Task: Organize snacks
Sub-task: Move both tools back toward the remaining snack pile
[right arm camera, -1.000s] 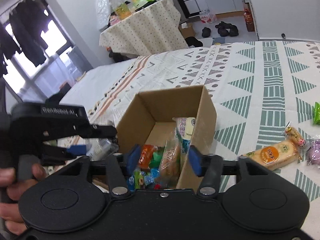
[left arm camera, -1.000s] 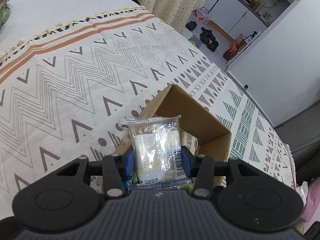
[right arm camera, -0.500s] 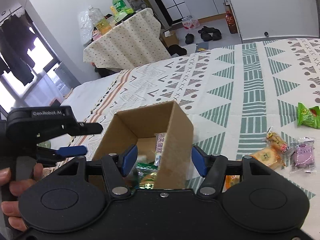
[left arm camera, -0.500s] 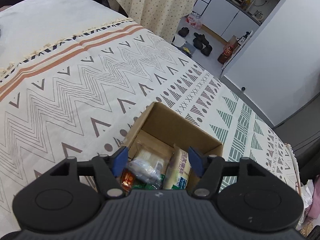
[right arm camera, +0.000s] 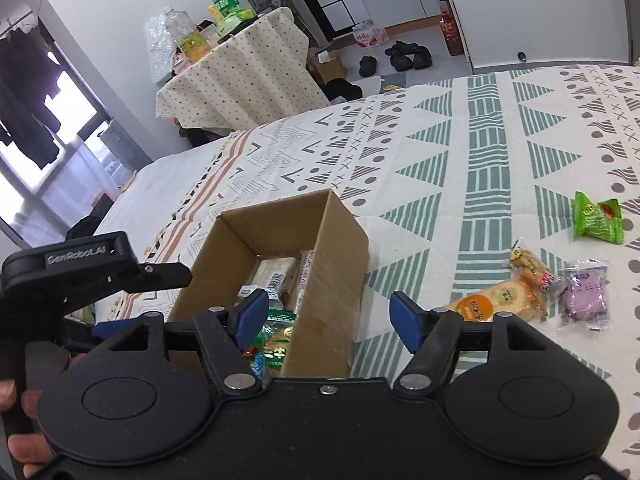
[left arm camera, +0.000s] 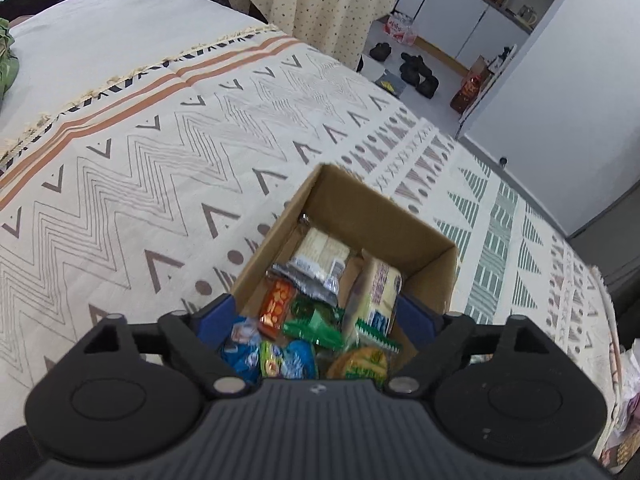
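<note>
An open cardboard box (left arm camera: pixel 384 204) stands on the patterned bedspread and holds several snack packets. A clear packet of pale crackers (left arm camera: pixel 320 254) lies at its far end. My left gripper (left arm camera: pixel 316 314) hovers over the near end of the box; its jaws are opening and nothing is pressed between the blue pads. In the right wrist view my right gripper (right arm camera: pixel 328 316) is low beside the box (right arm camera: pixel 332 264), jaws opening, with the box's right wall seen between the fingers but untouched. Loose on the cloth to the right lie an orange-labelled cracker packet (right arm camera: pixel 492 302), a purple packet (right arm camera: pixel 586 292) and a green packet (right arm camera: pixel 596 218).
A small yellow and red packet (right arm camera: pixel 532 266) lies by the cracker packet. A hand (right arm camera: pixel 16 396) grips the left tool at the left edge. Beyond the bed stand a round table with a dotted cloth and bottles (right arm camera: pixel 240 72) and shoes (right arm camera: pixel 404 56) on the floor.
The left gripper let go of the clear cracker packet, which now lies in the box, and its jaws spread wide. The right gripper shifted to the right and opened wider.
</note>
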`<state>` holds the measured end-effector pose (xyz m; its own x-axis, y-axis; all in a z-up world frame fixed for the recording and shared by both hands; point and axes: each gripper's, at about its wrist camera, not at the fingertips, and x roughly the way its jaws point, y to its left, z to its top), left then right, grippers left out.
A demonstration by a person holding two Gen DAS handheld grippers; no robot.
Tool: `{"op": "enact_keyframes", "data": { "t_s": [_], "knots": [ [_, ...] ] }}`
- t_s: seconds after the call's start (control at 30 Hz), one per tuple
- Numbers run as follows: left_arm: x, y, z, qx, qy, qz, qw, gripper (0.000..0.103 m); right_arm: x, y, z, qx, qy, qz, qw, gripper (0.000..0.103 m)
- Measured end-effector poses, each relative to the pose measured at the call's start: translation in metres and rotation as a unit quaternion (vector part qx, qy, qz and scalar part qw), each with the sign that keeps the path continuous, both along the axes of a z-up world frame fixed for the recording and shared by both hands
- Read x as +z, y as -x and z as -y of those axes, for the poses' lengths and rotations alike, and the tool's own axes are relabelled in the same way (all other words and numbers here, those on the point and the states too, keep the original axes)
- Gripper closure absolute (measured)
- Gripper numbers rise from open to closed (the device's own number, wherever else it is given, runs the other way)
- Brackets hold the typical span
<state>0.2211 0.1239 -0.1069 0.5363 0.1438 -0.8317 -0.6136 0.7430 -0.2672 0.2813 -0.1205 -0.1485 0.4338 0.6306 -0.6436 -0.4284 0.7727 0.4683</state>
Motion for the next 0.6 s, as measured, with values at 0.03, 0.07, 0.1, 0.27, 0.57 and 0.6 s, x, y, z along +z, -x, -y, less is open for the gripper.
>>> {"op": "enact_keyframes", "data": {
  "t_s": [0.03, 0.07, 0.1, 0.27, 0.57, 0.6],
  "knots": [
    [0.000, 0.001, 0.002, -0.002, -0.001, -0.005, 1.0000, 0.014, 0.000, 0.000, 0.001, -0.001, 0.000, -0.001, 1.000, 0.034],
    [0.000, 0.001, 0.004, -0.003, -0.002, -0.011, 0.9999, 0.014, 0.000, 0.000, 0.003, -0.002, 0.001, -0.001, 1.000, 0.033],
    [0.000, 0.002, 0.007, -0.004, -0.004, -0.015, 0.9999, 0.014, 0.001, 0.001, 0.004, -0.003, 0.001, -0.001, 1.000, 0.032],
    [0.006, 0.006, 0.022, -0.012, -0.012, -0.017, 0.9997, 0.013, 0.011, 0.004, 0.012, -0.001, -0.001, 0.010, 1.000, 0.020],
    [0.021, 0.008, 0.056, -0.033, -0.040, -0.006, 0.9986, 0.000, 0.022, 0.006, 0.041, -0.023, -0.002, 0.027, 0.999, 0.005],
    [0.022, 0.009, 0.060, -0.035, -0.040, -0.005, 0.9986, 0.000, 0.023, 0.006, 0.046, -0.026, -0.002, 0.029, 0.999, 0.003]
  ]
}}
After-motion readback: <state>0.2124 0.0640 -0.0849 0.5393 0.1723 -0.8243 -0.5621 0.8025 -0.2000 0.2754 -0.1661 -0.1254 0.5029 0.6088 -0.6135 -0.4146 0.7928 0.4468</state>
